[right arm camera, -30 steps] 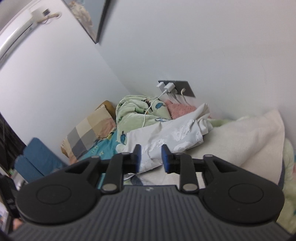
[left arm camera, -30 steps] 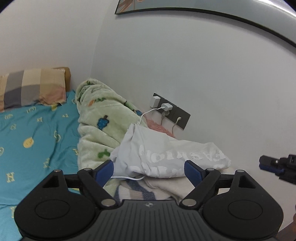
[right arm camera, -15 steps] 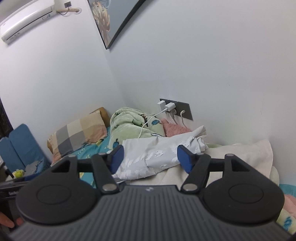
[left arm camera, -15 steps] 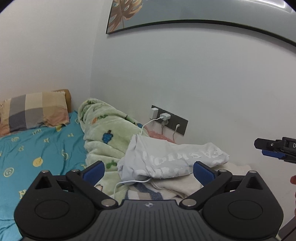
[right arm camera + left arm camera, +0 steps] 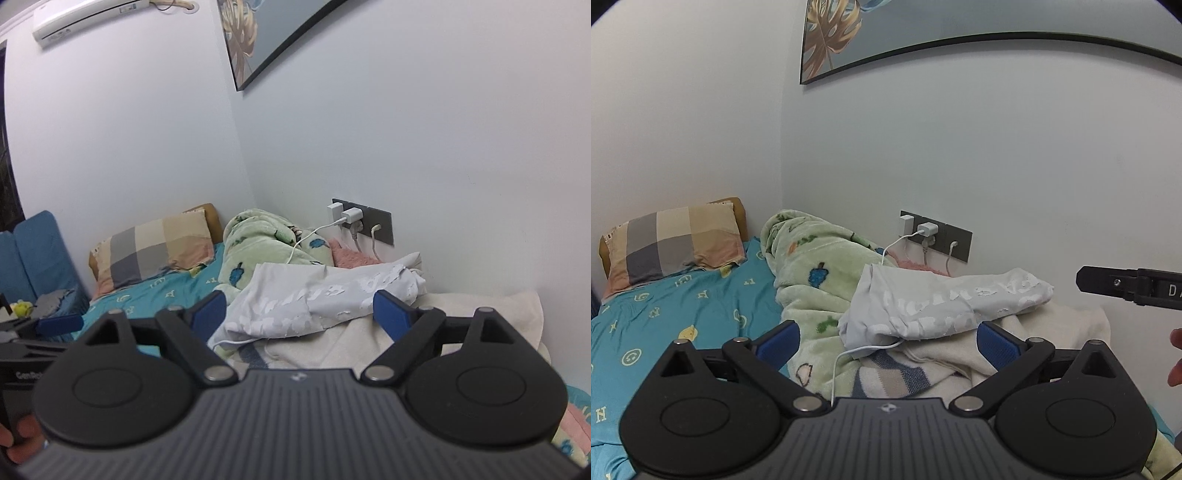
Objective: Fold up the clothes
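A folded pale grey T-shirt (image 5: pixel 938 306) with white lettering lies on a pile of cream and striped clothes by the wall; it also shows in the right wrist view (image 5: pixel 317 299). My left gripper (image 5: pixel 886 338) is open and empty, held back from the shirt. My right gripper (image 5: pixel 301 314) is open and empty, also short of the shirt. The right gripper's side shows at the right edge of the left wrist view (image 5: pixel 1126 286).
A green fleece blanket (image 5: pixel 812 266) is bunched beside the pile. A checked pillow (image 5: pixel 672 243) lies on the teal sheet (image 5: pixel 665 317). A wall socket strip (image 5: pixel 938 236) holds chargers; a white cable (image 5: pixel 849 354) runs under the shirt. A cream towel (image 5: pixel 480 314) lies at the right.
Both grippers have pulled back and up from the shirt. The right gripper went from nearly shut to wide open; the left opened slightly wider. The shirt stays on the pile.
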Tool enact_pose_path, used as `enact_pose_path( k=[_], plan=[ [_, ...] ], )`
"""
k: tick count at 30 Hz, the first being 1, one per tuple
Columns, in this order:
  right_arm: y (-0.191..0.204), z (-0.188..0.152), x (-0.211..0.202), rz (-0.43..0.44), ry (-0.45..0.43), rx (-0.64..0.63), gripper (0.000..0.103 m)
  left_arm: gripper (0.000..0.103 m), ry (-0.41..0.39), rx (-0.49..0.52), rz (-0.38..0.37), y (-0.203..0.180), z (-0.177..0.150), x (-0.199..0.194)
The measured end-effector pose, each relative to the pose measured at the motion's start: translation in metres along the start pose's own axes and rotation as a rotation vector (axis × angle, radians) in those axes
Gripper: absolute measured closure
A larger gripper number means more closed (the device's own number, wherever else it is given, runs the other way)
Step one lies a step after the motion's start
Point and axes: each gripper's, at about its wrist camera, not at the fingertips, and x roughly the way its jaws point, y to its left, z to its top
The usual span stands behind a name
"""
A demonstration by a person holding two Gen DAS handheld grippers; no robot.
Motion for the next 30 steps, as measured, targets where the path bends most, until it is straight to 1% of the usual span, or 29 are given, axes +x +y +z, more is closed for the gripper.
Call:
enact_pose_path(
  k=[5,7,13,17,30],
  plan=[
    [0.008,-0.008,-0.003,-0.022,-0.009,-0.02,0.015,0.0,0.004,-0.006,0.021,0.001,-0.006,0.003],
    [0.01,-0.012,-0.001,-0.032,-0.006,-0.02,0.015,0.0,0.011,-0.02,0.025,0.003,-0.008,0.005],
    [0.016,-0.022,0.005,-0.054,0.014,-0.042,0.015,0.0,0.012,-0.017,0.034,0.005,-0.016,0.004],
    [0.023,-0.024,0.006,-0.071,0.01,-0.082,0.015,0.0,0.011,-0.024,0.034,0.008,-0.018,0.001],
    [0.031,-0.027,0.008,-0.081,0.01,-0.113,0.015,0.0,-0.005,-0.024,0.051,0.01,-0.02,-0.01]
  ],
)
